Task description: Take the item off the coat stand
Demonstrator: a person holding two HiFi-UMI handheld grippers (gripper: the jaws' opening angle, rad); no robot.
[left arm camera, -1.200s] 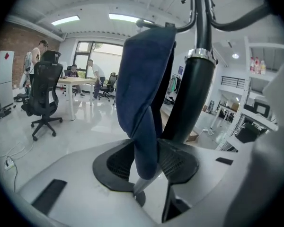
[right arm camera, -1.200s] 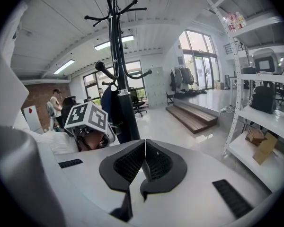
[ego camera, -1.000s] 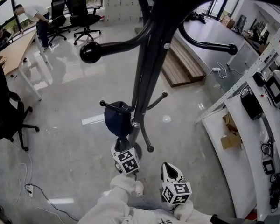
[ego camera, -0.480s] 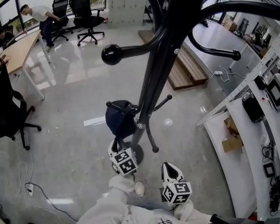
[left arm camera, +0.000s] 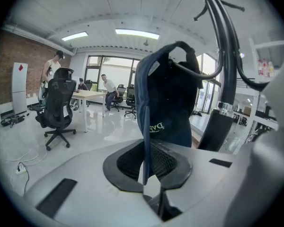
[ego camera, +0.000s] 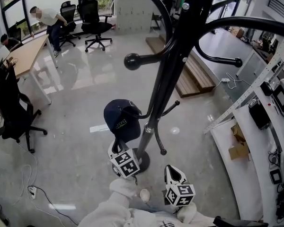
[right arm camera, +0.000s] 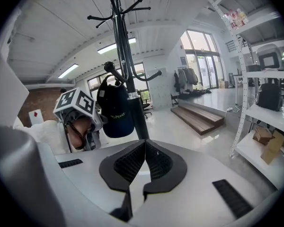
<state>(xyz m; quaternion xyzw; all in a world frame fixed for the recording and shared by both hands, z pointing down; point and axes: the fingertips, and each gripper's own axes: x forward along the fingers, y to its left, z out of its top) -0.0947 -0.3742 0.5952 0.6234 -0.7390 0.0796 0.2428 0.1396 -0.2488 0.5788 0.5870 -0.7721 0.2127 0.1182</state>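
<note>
A dark navy cap (ego camera: 121, 119) hangs from a low hook of the black coat stand (ego camera: 165, 89). My left gripper (ego camera: 119, 144) reaches up under it from below. In the left gripper view the cap (left arm camera: 173, 98) hangs straight ahead and its brim runs down between the jaws of the left gripper (left arm camera: 144, 163). The jaws are closing, and the pads touch the brim on both sides. My right gripper (ego camera: 170, 170) is held lower, to the right of the stand's base. In its own view the right gripper (right arm camera: 144, 162) is shut with nothing between its pads, and the cap (right arm camera: 114, 110) shows to the left.
The stand's curved arms with ball ends (ego camera: 131, 60) spread out overhead. White shelving (ego camera: 270, 126) with devices and boxes stands at the right, and a wooden platform (ego camera: 194, 77) lies behind. A desk (ego camera: 26, 56), office chairs (ego camera: 14, 117) and people are at the left. Cables (ego camera: 33, 190) lie on the floor.
The left gripper's fingers stay under the cap. The cap has tipped up on its hook and shows its top and logo. The right gripper has not moved.
</note>
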